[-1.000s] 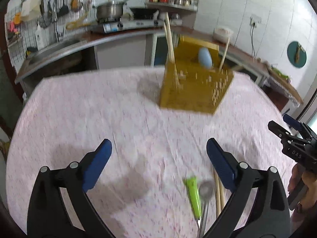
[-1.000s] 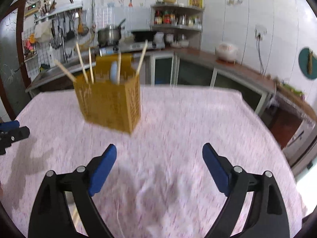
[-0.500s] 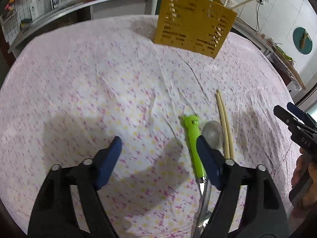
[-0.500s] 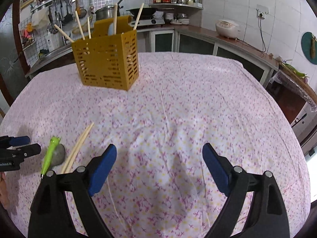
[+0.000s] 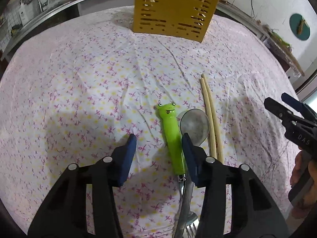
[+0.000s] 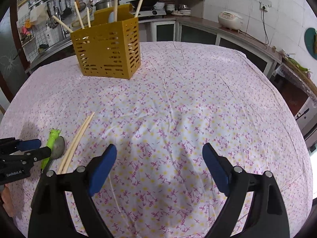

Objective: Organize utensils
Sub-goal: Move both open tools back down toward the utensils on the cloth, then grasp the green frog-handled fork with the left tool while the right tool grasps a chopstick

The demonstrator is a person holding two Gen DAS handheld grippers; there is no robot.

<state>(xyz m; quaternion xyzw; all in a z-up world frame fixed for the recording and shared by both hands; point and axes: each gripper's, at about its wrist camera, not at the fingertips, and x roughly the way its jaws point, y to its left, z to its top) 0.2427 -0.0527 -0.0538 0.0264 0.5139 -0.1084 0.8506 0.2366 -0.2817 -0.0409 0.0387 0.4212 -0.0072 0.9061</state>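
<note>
Both tongs hang over the table: my left gripper (image 5: pixel 159 144) has just been narrowing its jaws and now stands about half closed, with the green frog-handled utensil (image 5: pixel 172 136) lying between its blue pads; the right pad sits close against the handle, though I cannot tell whether it actually touches, and the left pad is clear of it. My right gripper (image 6: pixel 159 164) is spread wide with nothing but cloth between its fingers. From the left wrist view, a metal spoon (image 5: pixel 194 127) lies just at three o'clock of the frog handle, bowl up, and a pair of wooden chopsticks (image 5: pixel 210 115) lies beside that, running toward twelve. The yellow slotted utensil holder (image 6: pixel 108 47) stands upright at about eleven o'clock in the right wrist view, well apart from the loose pieces, with several chopsticks and a pale blue spoon poking out of it. The table (image 6: pixel 198 103) wears a wrinkled white cloth printed with small pink and yellow flowers. Behind it runs a kitchen counter (image 6: pixel 227 31) with a rice cooker (image 6: pixel 230 20), a stove with pots, open shelves of jars, and white tiled walls.
</note>
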